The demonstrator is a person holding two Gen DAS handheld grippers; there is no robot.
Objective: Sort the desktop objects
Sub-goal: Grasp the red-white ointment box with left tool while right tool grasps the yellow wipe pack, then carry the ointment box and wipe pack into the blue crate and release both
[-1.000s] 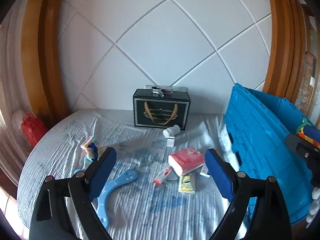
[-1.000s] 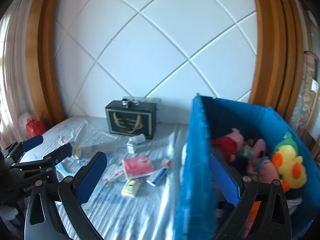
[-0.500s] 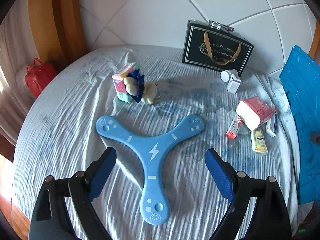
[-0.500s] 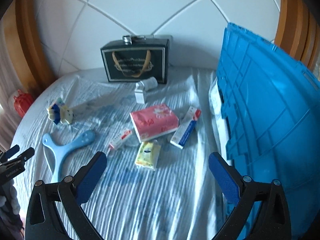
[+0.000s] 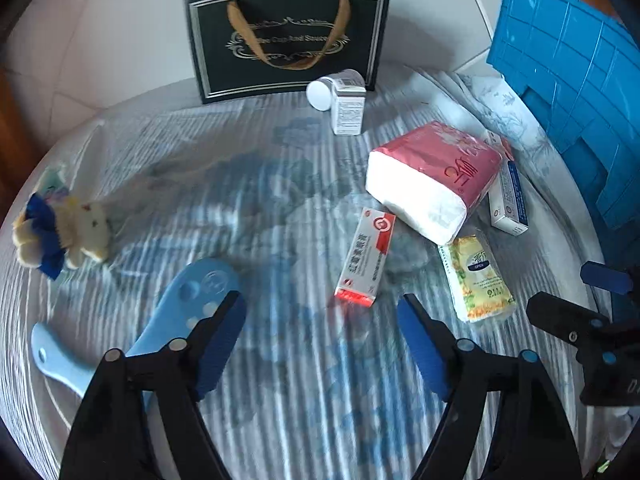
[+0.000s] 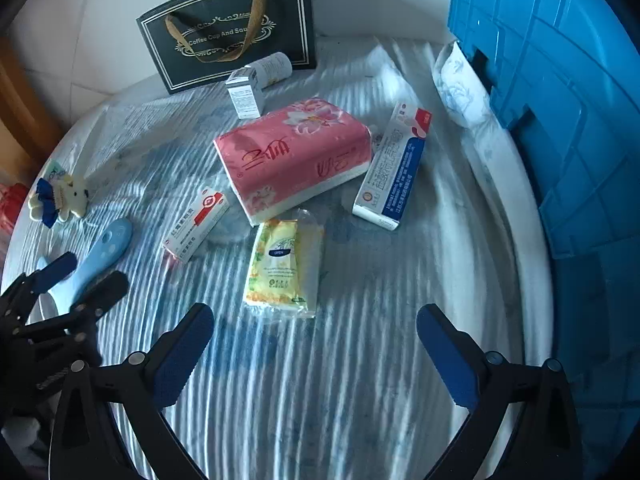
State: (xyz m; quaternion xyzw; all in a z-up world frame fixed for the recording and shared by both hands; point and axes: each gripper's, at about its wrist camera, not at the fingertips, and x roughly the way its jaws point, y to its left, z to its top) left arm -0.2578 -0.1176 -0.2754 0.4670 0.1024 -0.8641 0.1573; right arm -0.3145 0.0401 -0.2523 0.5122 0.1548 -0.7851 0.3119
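Between the pads of the left gripper [image 5: 320, 336] only striped cloth [image 5: 312, 400] was seen; its jaws were closing with nothing between them, and the blue boomerang toy [image 5: 188, 300] was partly hidden behind its left finger. Just ahead of it lay the red-and-white medicine box [image 5: 366, 256]. The right gripper [image 6: 314, 344] was held wide and empty, with the yellow tissue packet [image 6: 280, 264] lying just beyond its fingertips, probably the item being approached. Farther off, the pink tissue pack [image 6: 292, 156] and the toothpaste box [image 6: 394, 164] rested side by side. To its right stood the blue crate [image 6: 560, 120], judged to be the sorting destination. Farthest away, a black gift bag [image 6: 232, 28] was propped against the wall.
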